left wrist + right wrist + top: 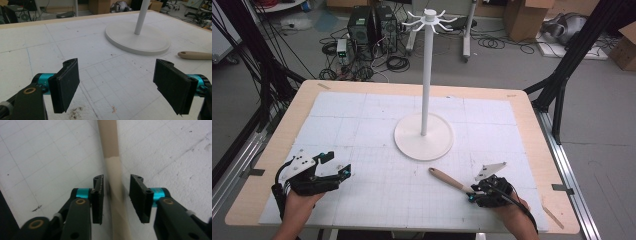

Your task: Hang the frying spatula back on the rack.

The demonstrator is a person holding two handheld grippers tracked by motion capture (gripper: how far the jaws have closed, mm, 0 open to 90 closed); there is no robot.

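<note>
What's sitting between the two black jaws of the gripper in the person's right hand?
A wooden handle runs between the jaws of the right gripper, with small gaps on both sides. The right gripper view shows it.

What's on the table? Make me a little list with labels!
table: wooden edge, white gridded mat on top
stand: tall white pole stand with hooks at the top, round base, mid-table
tool: wooden handle lying on the mat, its far end toward the stand
left gripper: open, nothing between its jaws, at the table's left front
right gripper: jaws around the handle, small gaps showing either side
</note>
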